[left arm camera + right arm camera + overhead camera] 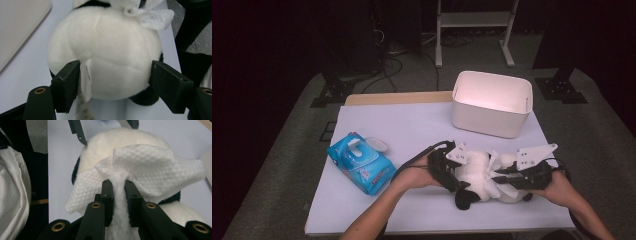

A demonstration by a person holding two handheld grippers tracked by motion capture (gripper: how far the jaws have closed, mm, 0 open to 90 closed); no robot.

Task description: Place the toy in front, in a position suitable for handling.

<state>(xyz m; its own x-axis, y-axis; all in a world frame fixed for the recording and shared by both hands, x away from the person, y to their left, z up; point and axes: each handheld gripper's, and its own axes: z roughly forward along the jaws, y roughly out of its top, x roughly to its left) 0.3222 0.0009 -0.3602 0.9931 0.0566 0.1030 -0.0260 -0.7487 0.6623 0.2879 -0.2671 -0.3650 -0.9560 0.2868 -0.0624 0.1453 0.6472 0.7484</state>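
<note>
A white plush toy with black parts lies on its side near the table's front edge. My left gripper comes at it from the left, and its jaws stand wide on either side of the toy's rounded white body. Both pads press into the fur, and a fabric label hangs by the left pad. My right gripper reaches in from the right. Its jaws are shut on a bunched white wet wipe, which lies against the toy.
A white bin stands at the back right of the pale table. A blue pack of wet wipes with its lid flipped up lies at the left. The person's forearms come in from the bottom edge.
</note>
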